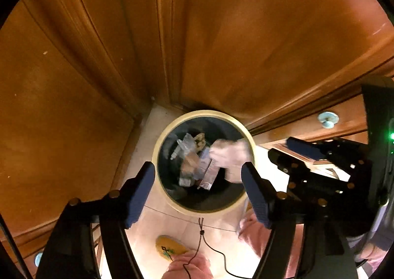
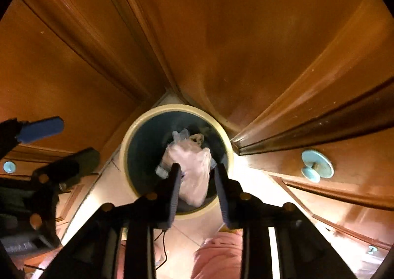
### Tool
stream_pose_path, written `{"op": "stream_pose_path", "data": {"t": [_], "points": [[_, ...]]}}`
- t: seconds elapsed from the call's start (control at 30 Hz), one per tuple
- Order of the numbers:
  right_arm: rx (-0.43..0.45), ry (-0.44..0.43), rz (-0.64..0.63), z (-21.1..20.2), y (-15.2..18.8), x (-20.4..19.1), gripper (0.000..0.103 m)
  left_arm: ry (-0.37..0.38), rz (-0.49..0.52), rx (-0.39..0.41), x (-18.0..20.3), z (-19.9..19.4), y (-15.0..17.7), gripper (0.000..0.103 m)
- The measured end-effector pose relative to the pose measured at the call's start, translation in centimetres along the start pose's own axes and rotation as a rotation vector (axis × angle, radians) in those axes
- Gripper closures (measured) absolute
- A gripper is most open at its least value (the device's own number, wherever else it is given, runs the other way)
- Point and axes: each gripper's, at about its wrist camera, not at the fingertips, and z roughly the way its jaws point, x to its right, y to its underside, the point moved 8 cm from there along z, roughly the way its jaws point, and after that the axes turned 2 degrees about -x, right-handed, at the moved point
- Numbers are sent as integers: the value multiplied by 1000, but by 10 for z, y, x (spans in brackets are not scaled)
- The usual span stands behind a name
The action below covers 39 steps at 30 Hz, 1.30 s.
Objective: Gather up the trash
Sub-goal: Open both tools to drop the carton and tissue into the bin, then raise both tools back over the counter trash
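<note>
A round bin with a cream rim (image 1: 157, 153) stands on the pale floor in a corner of wooden cabinets; it also shows in the right wrist view (image 2: 125, 146). Wrappers and plastic scraps (image 1: 194, 165) lie inside. A crumpled white plastic piece (image 2: 194, 168) is blurred over the bin mouth, just beyond my right gripper (image 2: 198, 172), whose jaws stand apart with no grip on it. The same piece (image 1: 230, 155) appears at the bin's right rim. My left gripper (image 1: 198, 175) is open and empty above the bin.
Wooden cabinet panels (image 1: 221, 45) close in behind and on both sides of the bin. A drawer with a pale blue knob (image 2: 316, 165) is at the right. A yellow slipper (image 1: 170, 245), pink trouser legs (image 2: 219, 252) and a thin black cord (image 1: 204, 242) are below.
</note>
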Motion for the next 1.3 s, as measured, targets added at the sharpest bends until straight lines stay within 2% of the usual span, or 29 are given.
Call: {"op": "stream_pose_path", "data": {"t": [0.1, 0.17, 0.3, 0.47, 0.63, 0.77, 1.03, 1.17, 1.3], "points": [[3, 0, 9, -3, 1, 10, 69, -20, 1, -7, -4, 3, -1, 31], [-3, -3, 17, -8, 4, 11, 69, -22, 1, -8, -10, -5, 8, 31], [-13, -11, 25, -27, 4, 6, 69, -35, 6, -5, -3, -24, 0, 31], [7, -20, 22, -79, 7, -9, 69, -41, 5, 7, 1, -79, 4, 31], [69, -18, 21, -160, -3, -17, 69, -46, 32, 47, 8, -156, -1, 30], [152, 2, 25, -230, -15, -18, 69, -46, 49, 117, 14, -223, -13, 24], [330, 14, 69, -360, -43, -5, 69, -78, 160, 328, 44, -349, -57, 21], [420, 9, 93, -419, -57, 10, 69, -84, 207, 436, 65, -406, -83, 11], [484, 16, 118, -461, -72, 39, 69, -89, 242, 523, 94, -450, -110, 1]]}}
